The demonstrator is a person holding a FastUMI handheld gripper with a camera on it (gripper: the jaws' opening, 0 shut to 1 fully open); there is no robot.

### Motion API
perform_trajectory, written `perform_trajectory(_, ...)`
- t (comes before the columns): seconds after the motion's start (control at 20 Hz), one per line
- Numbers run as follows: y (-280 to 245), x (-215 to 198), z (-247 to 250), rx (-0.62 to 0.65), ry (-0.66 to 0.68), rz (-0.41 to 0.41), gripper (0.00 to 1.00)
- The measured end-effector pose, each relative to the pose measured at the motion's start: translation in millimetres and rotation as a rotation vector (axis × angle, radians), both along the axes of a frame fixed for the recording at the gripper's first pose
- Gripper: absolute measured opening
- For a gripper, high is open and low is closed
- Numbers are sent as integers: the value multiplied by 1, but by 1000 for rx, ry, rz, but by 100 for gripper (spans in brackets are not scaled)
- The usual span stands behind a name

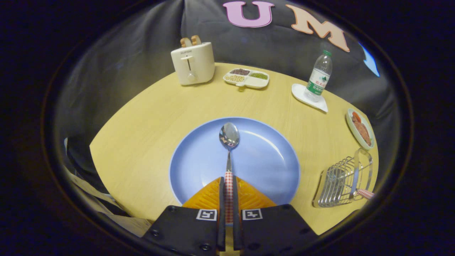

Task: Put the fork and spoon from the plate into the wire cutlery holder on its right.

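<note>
The claw point(229, 185) is clamped on the spoon's point(229, 142) red-checked handle, both fingers pressing it, its bowl pointing ahead over the blue plate point(270, 160). To the right on the tabletop point(142, 124) lies the wire cutlery holder point(341, 181), with another checked handle point(365, 193), probably the fork's, sticking out.

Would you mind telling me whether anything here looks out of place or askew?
Nothing stands out. The gripper is shut on the spoon over the blue plate; a checked handle pokes from the wire cutlery holder.
</note>
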State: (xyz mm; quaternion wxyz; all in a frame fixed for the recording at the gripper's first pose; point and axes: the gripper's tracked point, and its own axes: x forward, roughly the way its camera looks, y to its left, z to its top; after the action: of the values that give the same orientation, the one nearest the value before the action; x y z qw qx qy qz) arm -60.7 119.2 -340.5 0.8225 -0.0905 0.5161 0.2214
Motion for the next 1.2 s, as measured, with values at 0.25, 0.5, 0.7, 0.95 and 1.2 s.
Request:
perform_trajectory(0.25, -9, 8, 24, 6, 45, 14, 12)
perform_trajectory(0.5, -16, 2, 35, 19, 138, 11, 12)
perform_trajectory(0.7, -33, 7, 60, 6, 162, 42, 12)
perform_trajectory(0.95, -68, 29, 93, -16, 170, 28, 12)
perform_trajectory(1.2, -119, 49, 121, -118, 152, 58, 12)
